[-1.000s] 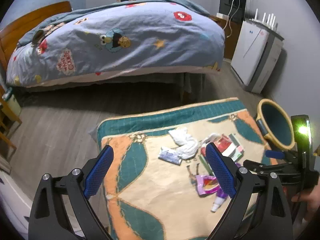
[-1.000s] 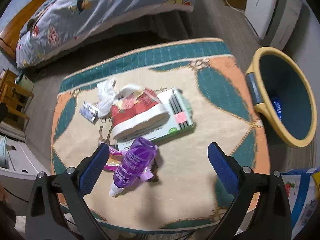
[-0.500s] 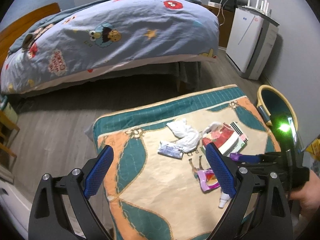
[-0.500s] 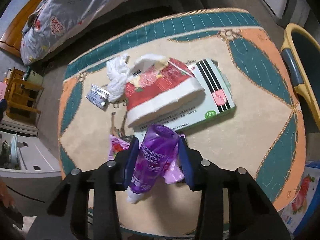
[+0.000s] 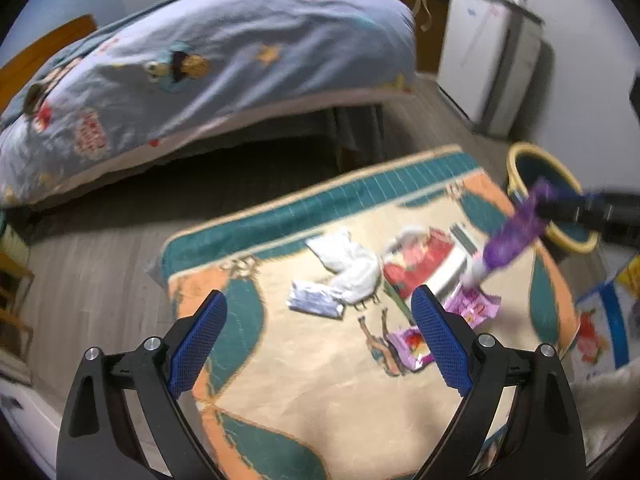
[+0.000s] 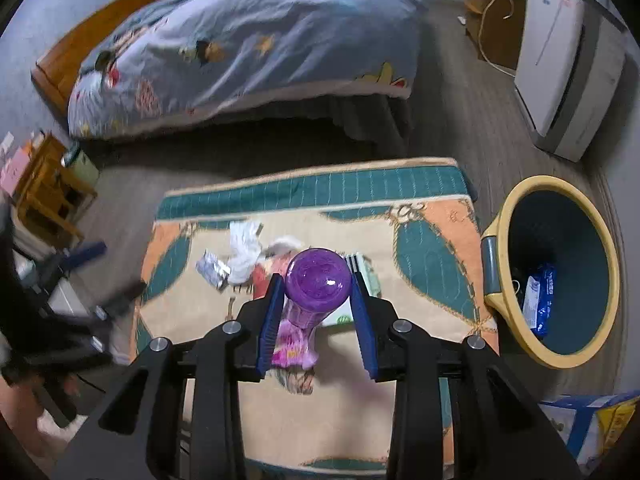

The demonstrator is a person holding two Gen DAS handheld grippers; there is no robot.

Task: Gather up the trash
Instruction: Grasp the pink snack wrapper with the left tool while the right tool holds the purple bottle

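Pinching the purple bottle (image 6: pixel 317 280) by its round body above the rug (image 6: pixel 432 240), the right gripper (image 6: pixel 316 320) could let it slip or miss the bin (image 6: pixel 496 240), while the left gripper (image 5: pixel 320 340) hangs spread, empty.

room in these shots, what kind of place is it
Most likely a bedroom at home: a bed under a cartoon-print duvet, a patterned rug on the wood floor with litter on it, and a yellow-rimmed bin beside the rug.
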